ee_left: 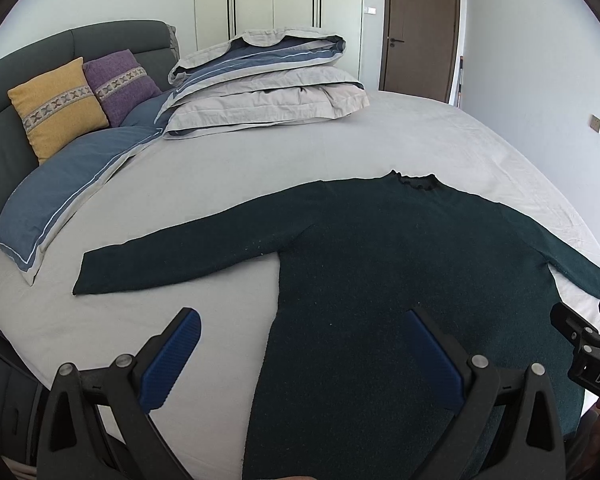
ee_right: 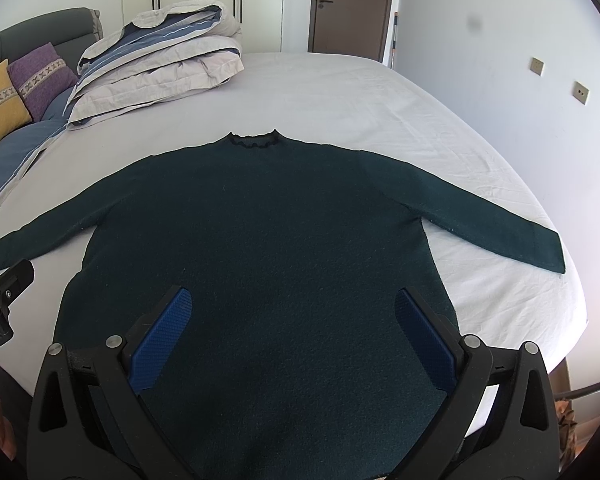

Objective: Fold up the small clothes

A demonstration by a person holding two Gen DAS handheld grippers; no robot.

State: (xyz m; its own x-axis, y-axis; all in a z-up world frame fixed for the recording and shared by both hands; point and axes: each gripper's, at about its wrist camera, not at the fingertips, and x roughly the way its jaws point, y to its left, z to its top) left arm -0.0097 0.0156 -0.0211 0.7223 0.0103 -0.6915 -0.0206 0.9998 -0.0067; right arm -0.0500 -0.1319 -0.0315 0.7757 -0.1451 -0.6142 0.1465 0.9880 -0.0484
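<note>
We see a dark green long-sleeved sweater (ee_right: 268,232) spread flat, front down or up we cannot tell, on a bed covered with a pale grey sheet (ee_right: 340,92). In the right wrist view the sweater fills the centre of the frame, its frilled collar (ee_right: 254,140) toward the top, one sleeve reaching to the left edge and the other sleeve (ee_right: 500,220) stretching to the right, ending near the edge of the mattress. In the left wrist view the same sweater sits in the centre and right of the frame, with its left-frame sleeve (ee_left: 180,256) lying straight across the sheet.

Our left gripper (ee_left: 304,360) is at the bottom of its own view, its blue-padded jaws spread wide and holding nothing; one finger is over bare sheet, the other over the sweater's body near its side edge. Our right gripper (ee_right: 292,340) is likewise spread wide and empty, both fingers over the lower part of the sweater's body. Whether either touches the fabric we cannot tell.

In the upper left of both frames lie a folded duvet (ee_left: 268,84), a yellow cushion (ee_left: 58,108) and a purple cushion (ee_left: 120,84) against a dark headboard (ee_left: 100,40). A brown door (ee_left: 420,28) stands at the top.
</note>
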